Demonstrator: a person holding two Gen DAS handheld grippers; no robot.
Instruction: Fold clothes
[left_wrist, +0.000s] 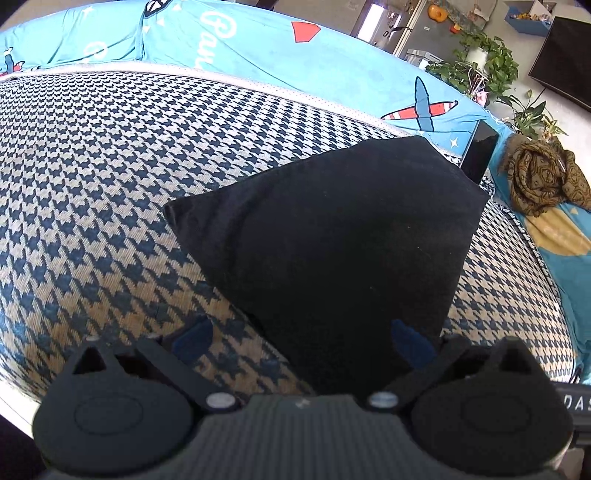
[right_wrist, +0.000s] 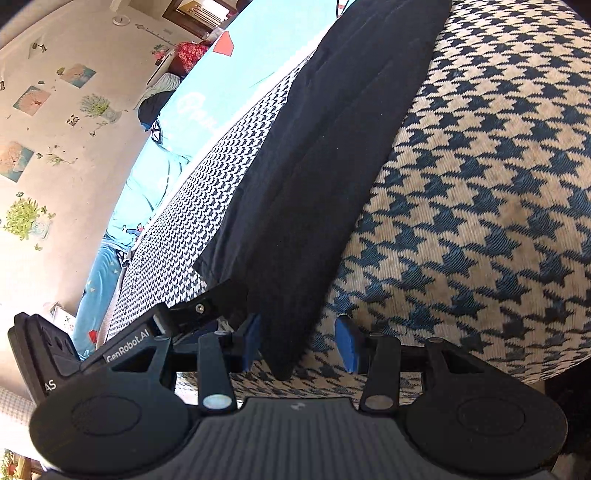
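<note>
Black garment (left_wrist: 332, 229), already folded into a compact panel, lying flat on the houndstooth cushion (left_wrist: 92, 184), towards its right side, with a far corner just beside a dark slab-like device (left_wrist: 480, 155) propped at the cushion's edge. Seen from the right wrist as a long layered strip (right_wrist: 332, 147) with one pointed corner reaching down between the pads.

Left gripper (left_wrist: 301, 341): jaws spread wide, nothing clamped, the near edge of the cloth sitting between them and closer to the right-hand pad. Right gripper (right_wrist: 300, 343): jaws parted, the cloth's corner between the pads but with clear cushion showing beside it, so not pinched.

Probably about to take hold for a further fold or a tidy-up. For a clean result:
- Slide a lower finger fully under all layers before closing, not just the top one; stacked edges show along the strip and could peel apart.
- Take both near corners at matching depth, so the fold line stays straight.
- Lift only a little and carry the edge across evenly, keeping the cloth taut between both grips.
- Keep clear of the propped device and the brown scarf (left_wrist: 539, 177) beyond it on the blue cover (left_wrist: 258, 48).
</note>
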